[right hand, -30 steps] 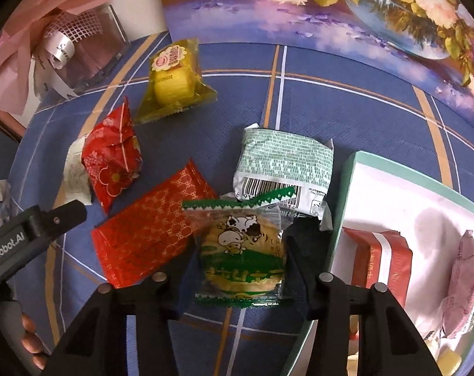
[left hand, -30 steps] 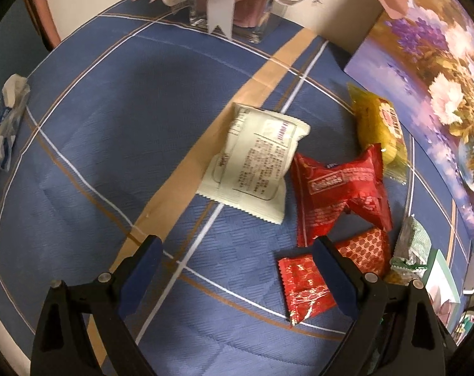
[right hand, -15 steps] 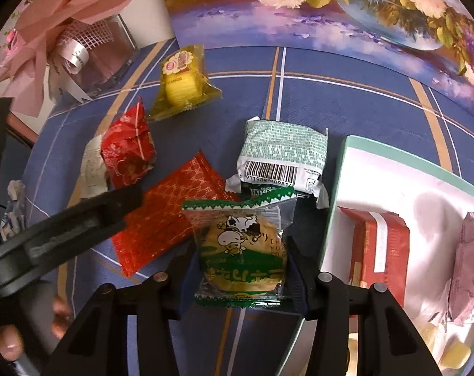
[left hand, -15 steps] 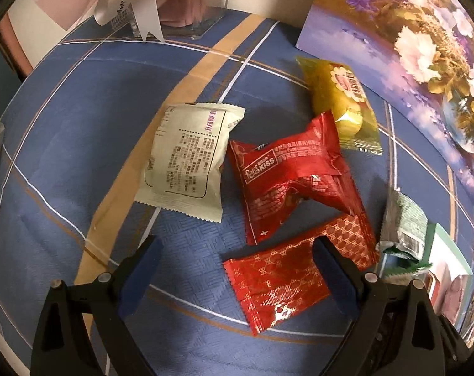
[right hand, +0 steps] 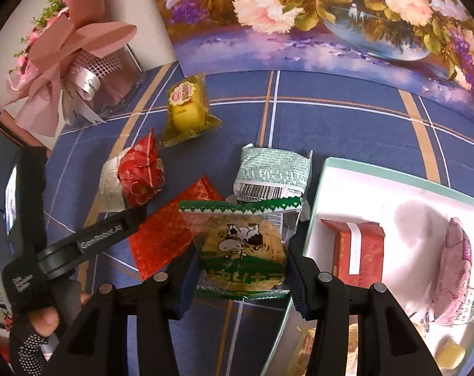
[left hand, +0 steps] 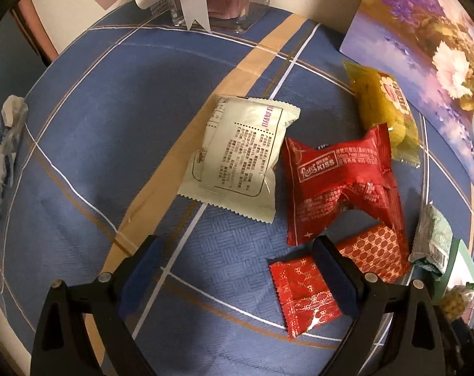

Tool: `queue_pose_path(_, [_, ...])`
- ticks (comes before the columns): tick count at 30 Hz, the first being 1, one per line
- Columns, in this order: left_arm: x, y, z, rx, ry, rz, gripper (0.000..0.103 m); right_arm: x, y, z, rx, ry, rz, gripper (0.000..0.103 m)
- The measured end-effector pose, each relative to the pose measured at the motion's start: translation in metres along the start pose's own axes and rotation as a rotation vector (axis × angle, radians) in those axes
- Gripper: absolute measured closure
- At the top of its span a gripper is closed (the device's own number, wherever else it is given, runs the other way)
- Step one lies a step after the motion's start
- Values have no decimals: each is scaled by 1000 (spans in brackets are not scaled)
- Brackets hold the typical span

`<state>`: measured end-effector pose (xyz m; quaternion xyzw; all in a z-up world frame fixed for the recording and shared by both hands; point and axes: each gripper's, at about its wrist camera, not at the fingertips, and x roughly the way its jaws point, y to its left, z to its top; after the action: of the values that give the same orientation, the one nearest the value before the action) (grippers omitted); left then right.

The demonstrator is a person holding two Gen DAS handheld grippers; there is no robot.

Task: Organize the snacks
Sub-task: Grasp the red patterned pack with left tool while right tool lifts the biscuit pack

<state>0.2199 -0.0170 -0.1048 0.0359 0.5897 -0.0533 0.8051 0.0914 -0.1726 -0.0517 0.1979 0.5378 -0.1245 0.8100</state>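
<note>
My right gripper is shut on a clear packet with green edges and a cow print, held above the blue checked cloth beside a white tray with a green rim. A red-and-white packet and a pink one lie in the tray. My left gripper hangs open over bare cloth. Just ahead of it lie a cream packet and a red Kiss packet. Its right finger partly covers a patterned red packet. A yellow packet and a green-white one lie farther off.
A flower painting stands along the back of the table and a pink bouquet in a clear vase at the back left. A crumpled blue-white wrapper lies at the cloth's left edge. A gloved hand holds the left gripper.
My right gripper has risen with the cow packet still in it, and the left gripper has come into its view at the left. The left view has swung slightly over the same snacks.
</note>
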Motion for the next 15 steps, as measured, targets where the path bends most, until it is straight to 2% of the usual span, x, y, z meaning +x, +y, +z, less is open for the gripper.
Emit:
queue_pose_path(8, [-5, -18, -19, 53, 47, 2, 7, -2, 3, 2, 19, 10, 4, 51])
queue_pose_path(15, [-8, -44, -35, 124, 81, -15, 7, -20, -7, 0, 44, -1, -31, 51])
